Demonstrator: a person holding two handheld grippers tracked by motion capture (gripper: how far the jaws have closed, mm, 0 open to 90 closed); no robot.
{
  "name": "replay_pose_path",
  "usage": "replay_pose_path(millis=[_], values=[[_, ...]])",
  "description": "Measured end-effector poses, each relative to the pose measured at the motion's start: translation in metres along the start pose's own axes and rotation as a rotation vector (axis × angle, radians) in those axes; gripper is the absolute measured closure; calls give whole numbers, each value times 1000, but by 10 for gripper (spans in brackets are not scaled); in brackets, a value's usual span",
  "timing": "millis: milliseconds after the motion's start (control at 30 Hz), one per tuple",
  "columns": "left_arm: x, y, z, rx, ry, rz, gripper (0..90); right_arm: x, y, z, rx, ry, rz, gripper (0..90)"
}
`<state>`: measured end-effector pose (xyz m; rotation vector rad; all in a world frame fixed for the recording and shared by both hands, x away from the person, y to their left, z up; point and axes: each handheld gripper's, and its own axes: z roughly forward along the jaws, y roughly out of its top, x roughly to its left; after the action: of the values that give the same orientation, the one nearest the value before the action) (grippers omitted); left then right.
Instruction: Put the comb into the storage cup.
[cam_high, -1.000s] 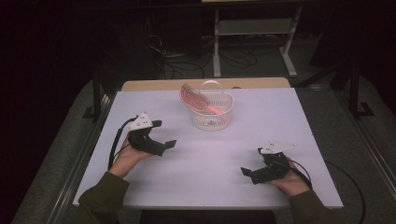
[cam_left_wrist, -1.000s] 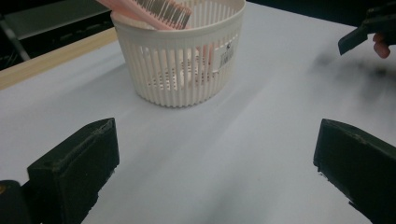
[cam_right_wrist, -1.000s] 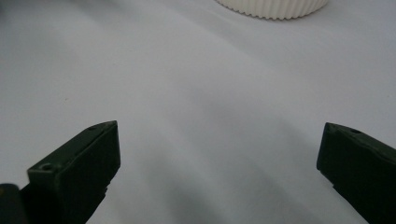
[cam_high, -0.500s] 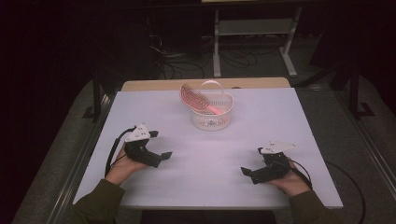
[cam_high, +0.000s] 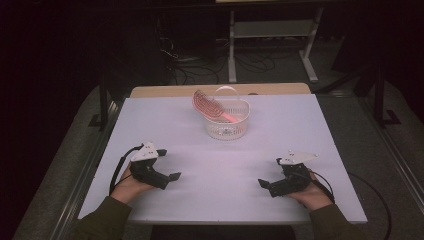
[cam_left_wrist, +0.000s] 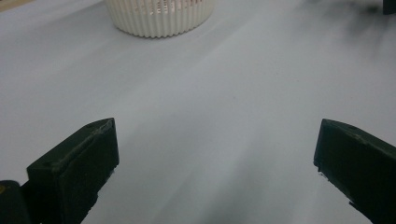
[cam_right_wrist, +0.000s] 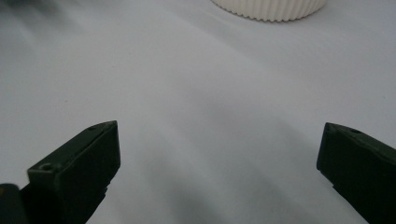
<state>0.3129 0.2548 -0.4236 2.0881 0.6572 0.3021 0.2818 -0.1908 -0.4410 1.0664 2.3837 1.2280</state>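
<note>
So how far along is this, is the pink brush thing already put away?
It looks largely done: the pink hairbrush already sits in the white basket, leaning over its rim. Nothing is in hand: the left gripper and right gripper both rest open on the white table, apart from the basket. If anything is left, the pictures do not show it.

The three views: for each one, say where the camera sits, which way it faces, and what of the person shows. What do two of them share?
High view: above the person's side, looking forward and down on the table; both forearms, left gripper, right gripper.
Left gripper view: low over the table, facing the basket; its two jaws wide apart.
Right gripper view: likewise, jaws apart.
Shared: both gripper views see the basket's ribbed wall.
</note>
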Motion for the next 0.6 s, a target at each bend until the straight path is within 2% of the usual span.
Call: replay_pose_path(millis=[333, 433, 533, 600], values=[[-3, -10, -1, 25, -1, -10, 0, 0, 0, 0, 0, -1, 2, 0], [-5, -12, 0, 51, 5, 11, 0, 0, -1, 0, 1, -2, 1, 0], [-7, -14, 1, 55, -3, 8, 0, 0, -1, 0, 2, -2, 0, 0], [-8, -15, 2, 69, 4, 20, 0, 0, -1, 0, 2, -3, 0, 0]])
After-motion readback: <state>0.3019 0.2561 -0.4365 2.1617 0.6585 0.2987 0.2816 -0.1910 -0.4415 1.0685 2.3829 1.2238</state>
